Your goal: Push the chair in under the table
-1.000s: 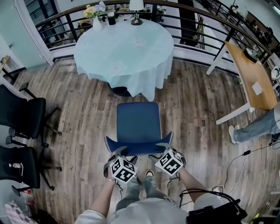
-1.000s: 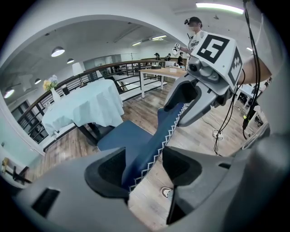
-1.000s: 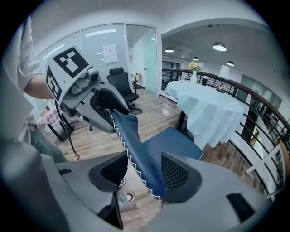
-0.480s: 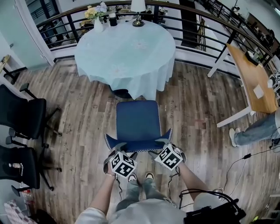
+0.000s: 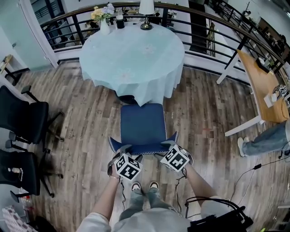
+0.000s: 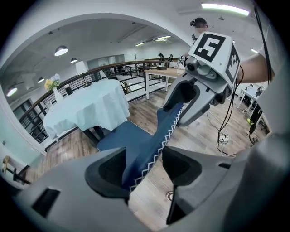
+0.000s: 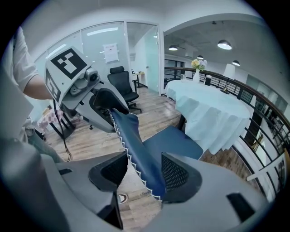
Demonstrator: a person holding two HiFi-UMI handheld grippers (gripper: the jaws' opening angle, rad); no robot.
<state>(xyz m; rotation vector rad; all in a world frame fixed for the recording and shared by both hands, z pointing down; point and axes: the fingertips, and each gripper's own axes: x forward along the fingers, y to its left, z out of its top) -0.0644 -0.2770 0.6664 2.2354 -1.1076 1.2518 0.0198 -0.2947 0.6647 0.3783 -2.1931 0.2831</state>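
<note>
Blue padded chair [image 5: 143, 122], at the round pale-blue-clothed table's [image 5: 131, 54] 6 o'clock, has only its front edge at the cloth hem. Left tongs [image 5: 121, 152] and right tongs [image 5: 171, 146] gape astride its backrest; pushing toward 12 remains.

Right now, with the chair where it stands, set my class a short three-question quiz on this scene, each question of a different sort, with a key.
1. True or false: the chair sits fully under the table.
2. What stands between the fingers of the left gripper and of the right gripper? A the chair's back; B the tablecloth; C a lamp.
3. Fill in: seen from the person, the flowers stand at the table's ___ edge.
Key: 1 false, most of the seat lies clear of the table. 2 A. 3 far.
</note>
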